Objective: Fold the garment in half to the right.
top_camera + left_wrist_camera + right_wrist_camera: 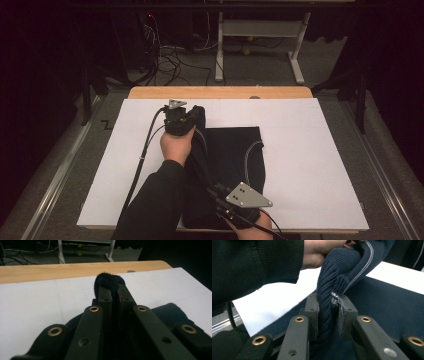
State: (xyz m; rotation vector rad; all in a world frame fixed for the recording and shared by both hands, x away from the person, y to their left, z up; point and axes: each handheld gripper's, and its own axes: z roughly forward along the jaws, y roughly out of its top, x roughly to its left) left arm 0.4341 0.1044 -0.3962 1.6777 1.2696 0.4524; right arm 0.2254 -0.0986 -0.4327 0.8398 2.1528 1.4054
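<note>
I read this as a fold in progress on the dark navy knitted garment point(232, 165), which lies on the white sheet point(310, 165) covering the wooden counter point(220, 92). Most of the cloth rests flat in the middle of the sheet, near the front edge. Its left side is lifted off the sheet and strung between my two tools, so I judge the edge is gathered but not yet laid over; the carry across and the smoothing are left.

My left tool point(113, 290) has its jaws pressed together on a bunched tuft of the knit, which bulges out past the tips. In the high view it sits at the far left corner of the garment, close to the counter's back edge, with my left hand point(176, 145) behind it and the dark sleeve point(150, 205) reaching forward diagonally.

My right tool point(327, 312) pinches a ribbed fold with a pale seam line running beside it. It sits low at the near edge, grey three-cornered plate point(246, 196) on top, pointing toward the other hand.
</note>
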